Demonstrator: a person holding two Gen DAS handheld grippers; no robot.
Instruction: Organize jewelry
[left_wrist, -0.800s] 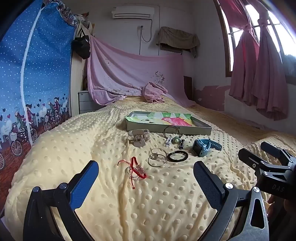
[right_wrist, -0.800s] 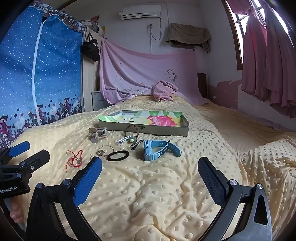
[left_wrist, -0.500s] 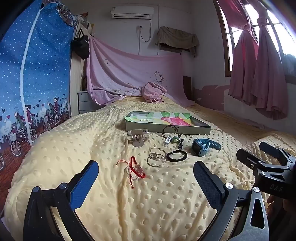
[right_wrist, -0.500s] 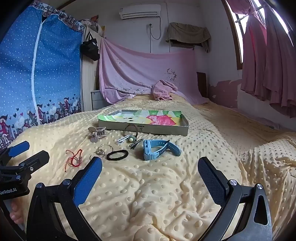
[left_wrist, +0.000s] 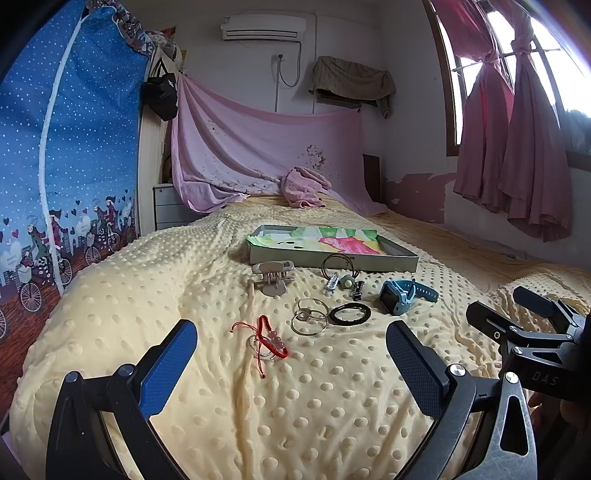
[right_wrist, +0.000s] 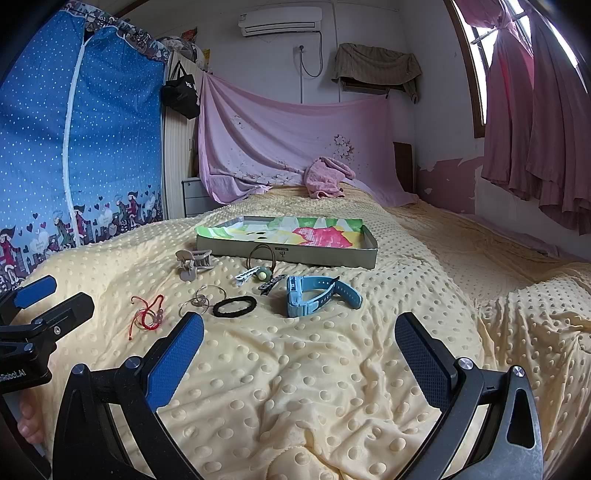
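Observation:
Jewelry lies on a yellow dotted blanket in front of a shallow grey tray (left_wrist: 404, 259) (right_wrist: 364, 254) with a colourful liner. A red cord bracelet (left_wrist: 267, 338) (right_wrist: 147, 314), silver rings (left_wrist: 309, 317) (right_wrist: 201, 301), a black hair tie (left_wrist: 349, 314) (right_wrist: 235, 306), a blue watch (left_wrist: 404, 293) (right_wrist: 314, 295), a beige claw clip (left_wrist: 272, 277) (right_wrist: 192, 260), small hair clips (left_wrist: 341, 282) (right_wrist: 255, 275) and a brown hair loop (right_wrist: 261, 254). My left gripper (left_wrist: 291, 363) is open, empty, just short of the bracelet. My right gripper (right_wrist: 299, 354) is open, empty, short of the watch.
A pink cloth (left_wrist: 304, 186) lies at the bed's far end under a draped pink sheet. A blue zip wardrobe (left_wrist: 66, 155) stands on the left. Pink curtains (left_wrist: 517, 140) hang on the right. The blanket (right_wrist: 295, 387) below the grippers is wrinkled.
Both grippers have drifted only slightly. No item has moved.

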